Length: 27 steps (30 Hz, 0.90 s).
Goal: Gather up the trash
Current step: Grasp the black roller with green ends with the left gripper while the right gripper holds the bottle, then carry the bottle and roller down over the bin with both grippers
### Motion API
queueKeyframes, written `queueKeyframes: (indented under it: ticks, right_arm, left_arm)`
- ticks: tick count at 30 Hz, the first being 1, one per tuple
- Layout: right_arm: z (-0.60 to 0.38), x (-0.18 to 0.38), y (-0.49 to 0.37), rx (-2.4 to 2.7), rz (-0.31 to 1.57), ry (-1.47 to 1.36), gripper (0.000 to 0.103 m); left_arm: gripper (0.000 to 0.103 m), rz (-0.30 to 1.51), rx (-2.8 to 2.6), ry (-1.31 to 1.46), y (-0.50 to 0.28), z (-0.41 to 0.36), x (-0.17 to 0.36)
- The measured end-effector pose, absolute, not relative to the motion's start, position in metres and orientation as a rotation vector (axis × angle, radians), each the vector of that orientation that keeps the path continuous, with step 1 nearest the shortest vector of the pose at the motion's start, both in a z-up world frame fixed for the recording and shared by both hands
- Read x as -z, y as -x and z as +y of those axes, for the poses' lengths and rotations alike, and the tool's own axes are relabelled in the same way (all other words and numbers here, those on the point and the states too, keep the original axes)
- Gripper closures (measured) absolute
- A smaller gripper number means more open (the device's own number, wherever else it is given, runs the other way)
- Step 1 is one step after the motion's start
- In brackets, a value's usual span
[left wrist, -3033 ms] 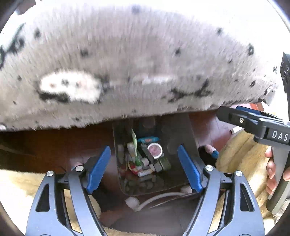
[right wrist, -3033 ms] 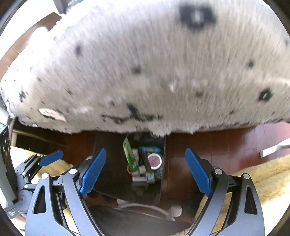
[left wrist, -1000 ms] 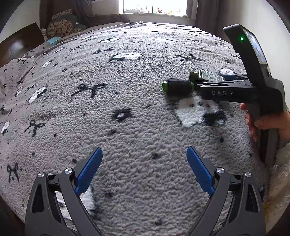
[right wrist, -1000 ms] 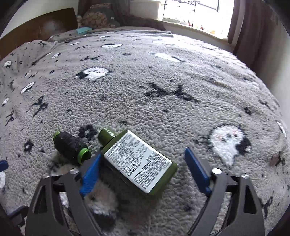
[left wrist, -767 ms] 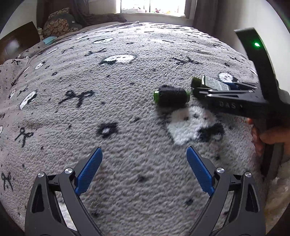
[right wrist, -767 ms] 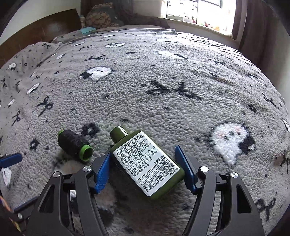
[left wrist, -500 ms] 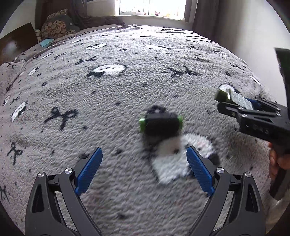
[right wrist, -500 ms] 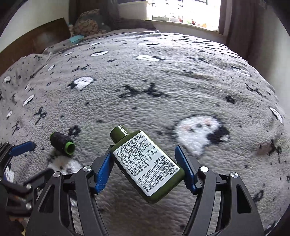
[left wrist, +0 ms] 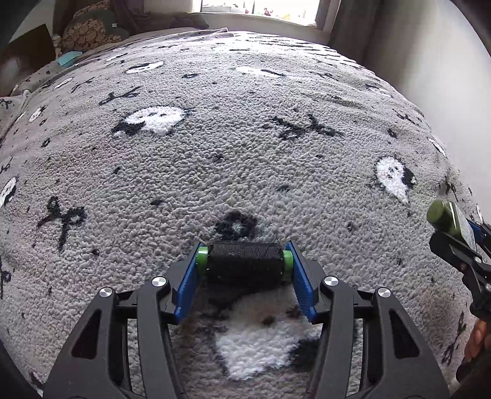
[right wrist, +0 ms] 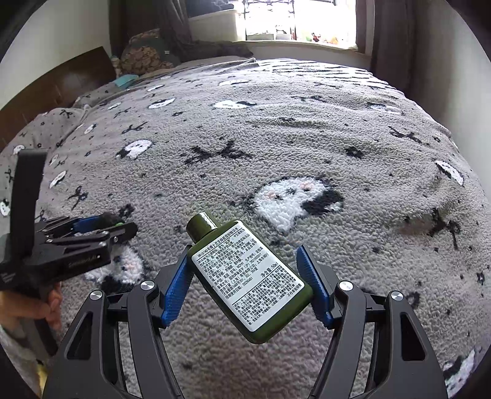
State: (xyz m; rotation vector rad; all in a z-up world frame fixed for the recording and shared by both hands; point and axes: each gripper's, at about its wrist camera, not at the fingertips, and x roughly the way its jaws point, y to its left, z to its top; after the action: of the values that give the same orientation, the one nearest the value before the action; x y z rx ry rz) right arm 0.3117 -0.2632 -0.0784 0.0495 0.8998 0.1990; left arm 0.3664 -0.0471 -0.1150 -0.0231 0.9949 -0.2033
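The left hand-held gripper (left wrist: 245,265) is closing, its blue pads pressing the two green ends of a spool of black thread (left wrist: 244,260) that lies on the grey fleece blanket (left wrist: 245,138) of the bed. The right hand-held gripper (right wrist: 244,277) is clenched on a dark green bottle (right wrist: 245,277) with a white printed label, held tilted and clear above the blanket with its cap pointing up and away. Farther off, the blanket's white ghost and black bow pattern runs back to pillows (right wrist: 144,60) and a bright window (right wrist: 294,18).
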Motion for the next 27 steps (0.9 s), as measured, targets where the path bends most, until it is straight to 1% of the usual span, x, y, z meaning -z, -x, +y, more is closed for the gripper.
queueKeyframes:
  ticks: [4, 10, 14, 20, 24, 27]
  right_arm:
    - [-0.267, 0.071, -0.297, -0.196, 0.887, -0.052, 0.035]
    - [-0.268, 0.053, -0.266, -0.171, 0.864, -0.037, 0.035]
    - [-0.268, 0.03, -0.24, -0.188, 0.826, -0.038, 0.035]
    - [-0.262, -0.018, -0.18, -0.251, 0.721, -0.018, 0.035]
    - [-0.256, -0.042, -0.139, -0.26, 0.668, 0.02, 0.035]
    - [-0.255, -0.051, -0.111, -0.258, 0.649, 0.021, 0.035]
  left_arm:
    - [0.052, 0.977, 0.205, 0.016, -0.352, -0.041, 0.102]
    - [0.052, 0.906, 0.205, -0.053, -0.314, -0.037, 0.066]
    - [0.052, 0.853, 0.22, -0.091, -0.284, -0.038, 0.04]
    - [0.052, 0.795, 0.253, -0.091, -0.237, -0.037, 0.006]
    - [0.052, 0.759, 0.255, -0.118, -0.199, -0.036, -0.009]
    - [0.052, 0.741, 0.264, -0.115, -0.17, -0.032, -0.016]
